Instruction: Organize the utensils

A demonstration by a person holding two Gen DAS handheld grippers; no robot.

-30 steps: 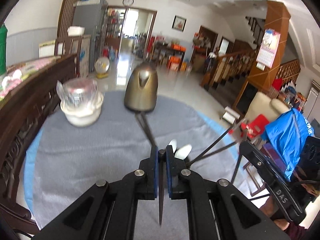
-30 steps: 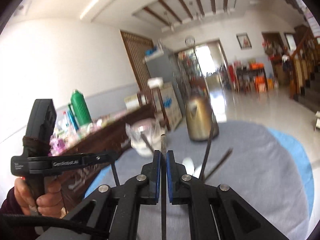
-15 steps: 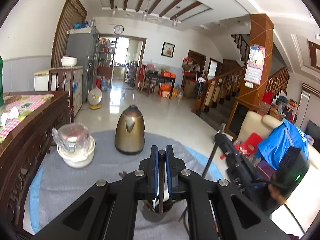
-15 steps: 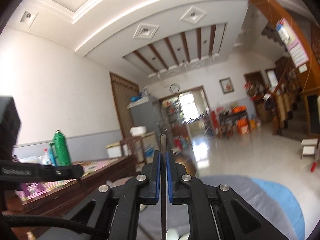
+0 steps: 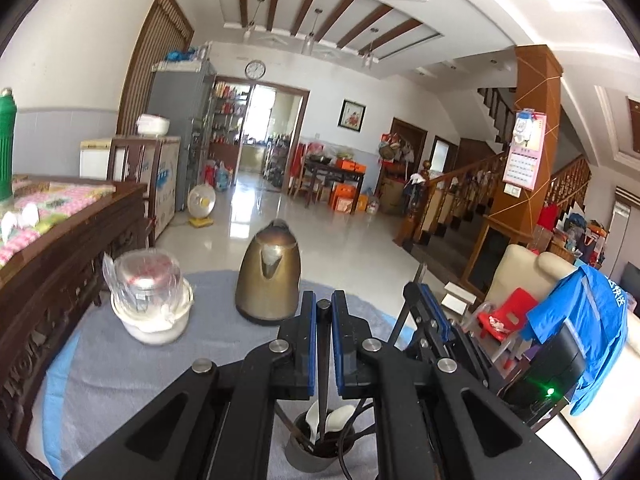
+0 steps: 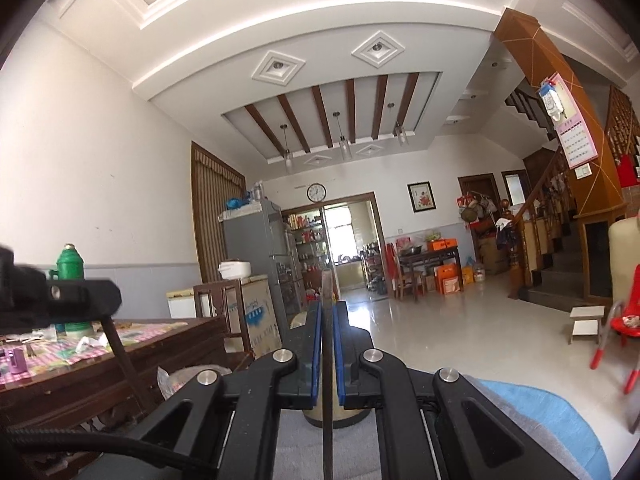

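Brass kettle (image 5: 268,280) and wrapped white pot (image 5: 150,308) stand far on the grey cloth (image 5: 120,368). Left gripper (image 5: 323,312) clamps a dark chopstick (image 5: 322,364), upright, lower end over the near holder cup (image 5: 316,454). Right gripper (image 6: 328,312) clamps a second chopstick (image 6: 327,380), upright.

The left gripper (image 5: 323,312) points forward and slightly down, its blue-padded fingers (image 5: 307,344) pressed nearly together on a thin dark stick. The right gripper (image 6: 328,312) is tilted more upward, its fingers (image 6: 315,352) likewise clamped on a thin dark stick. In the left view, the right gripper sits just to the right, close alongside
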